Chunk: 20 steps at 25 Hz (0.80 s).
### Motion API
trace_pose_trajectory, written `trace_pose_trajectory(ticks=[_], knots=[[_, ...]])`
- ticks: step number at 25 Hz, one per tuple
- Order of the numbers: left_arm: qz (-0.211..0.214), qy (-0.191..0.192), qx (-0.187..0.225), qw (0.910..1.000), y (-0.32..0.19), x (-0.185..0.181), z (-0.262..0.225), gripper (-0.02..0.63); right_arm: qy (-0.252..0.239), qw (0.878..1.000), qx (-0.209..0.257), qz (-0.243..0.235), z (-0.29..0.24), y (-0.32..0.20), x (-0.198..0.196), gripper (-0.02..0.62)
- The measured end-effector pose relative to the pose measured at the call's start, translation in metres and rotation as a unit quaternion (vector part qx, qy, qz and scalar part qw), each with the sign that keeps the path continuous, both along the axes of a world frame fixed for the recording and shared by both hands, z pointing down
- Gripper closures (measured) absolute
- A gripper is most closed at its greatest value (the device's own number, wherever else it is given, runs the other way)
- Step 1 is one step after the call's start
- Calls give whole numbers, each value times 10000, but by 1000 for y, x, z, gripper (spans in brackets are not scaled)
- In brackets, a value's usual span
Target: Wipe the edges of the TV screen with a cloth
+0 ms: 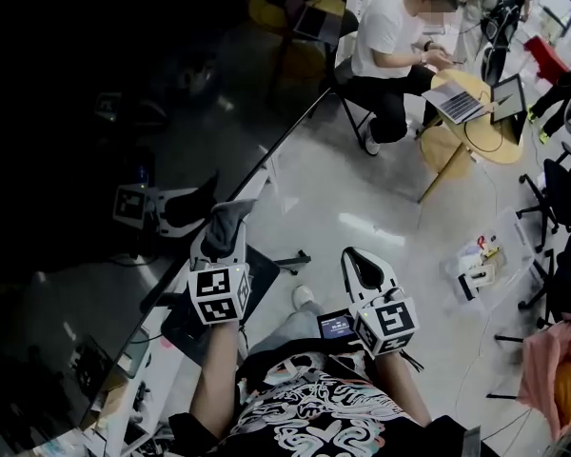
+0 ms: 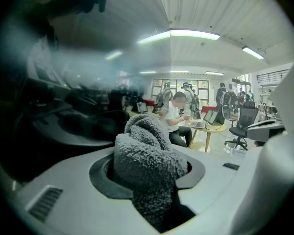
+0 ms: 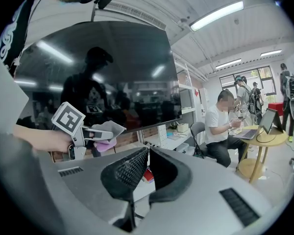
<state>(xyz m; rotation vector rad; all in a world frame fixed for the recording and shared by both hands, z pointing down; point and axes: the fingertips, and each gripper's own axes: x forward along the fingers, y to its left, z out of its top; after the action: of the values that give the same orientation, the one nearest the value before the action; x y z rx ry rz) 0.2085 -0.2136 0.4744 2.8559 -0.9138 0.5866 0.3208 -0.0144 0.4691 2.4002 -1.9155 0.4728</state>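
Observation:
The big dark TV screen fills the left of the head view; its lower edge runs diagonally. My left gripper is shut on a grey fleecy cloth, held right beside that edge. In the left gripper view the cloth bulges up between the jaws, with the glossy screen close on the left. The right gripper view shows the screen, the left gripper and the cloth at its lower edge. My right gripper is shut on nothing, off to the right of the TV.
A person sits on a chair at a round wooden table with laptops, far right of the TV. Office chairs and clutter on the floor lie to the right. A low white shelf stands below the screen.

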Motion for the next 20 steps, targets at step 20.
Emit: trace_pose_trajectory(ticks=[20], knots=[[-46, 365, -137, 9992, -9, 36, -3, 419, 63, 9996, -59, 267, -6, -13, 34, 560]])
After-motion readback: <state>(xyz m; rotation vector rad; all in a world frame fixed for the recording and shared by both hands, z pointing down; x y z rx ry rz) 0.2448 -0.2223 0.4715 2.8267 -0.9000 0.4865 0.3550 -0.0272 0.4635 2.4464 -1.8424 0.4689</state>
